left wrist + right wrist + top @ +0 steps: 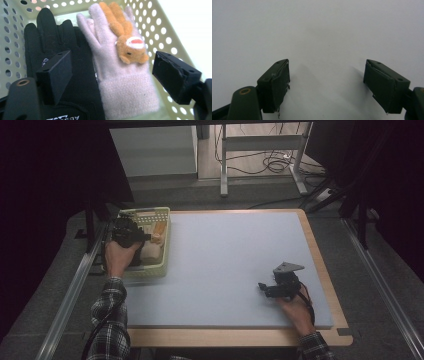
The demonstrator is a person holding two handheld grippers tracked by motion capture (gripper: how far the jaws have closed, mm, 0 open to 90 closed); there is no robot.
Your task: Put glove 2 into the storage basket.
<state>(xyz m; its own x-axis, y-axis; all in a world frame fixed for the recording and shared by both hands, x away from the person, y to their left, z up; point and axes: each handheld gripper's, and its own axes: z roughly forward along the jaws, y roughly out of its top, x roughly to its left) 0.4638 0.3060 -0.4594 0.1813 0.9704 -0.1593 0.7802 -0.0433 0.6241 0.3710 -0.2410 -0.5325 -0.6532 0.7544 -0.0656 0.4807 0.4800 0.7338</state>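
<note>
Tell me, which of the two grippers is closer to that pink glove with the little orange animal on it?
Left. The left gripper hangs open right over the pink glove in the basket. The right gripper is far across the table, open over the bare mat.

Basket [162, 251] on table [225, 260] (left edge)

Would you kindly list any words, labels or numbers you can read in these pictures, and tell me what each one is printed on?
White lettering on the cuff of the black glove: upside down and cut off by the picture's edge, too partial to read.
Small white mark on the back of the black glove, beside the left hand-held gripper: too small to read.
Pink glove and basket: no text.
</note>
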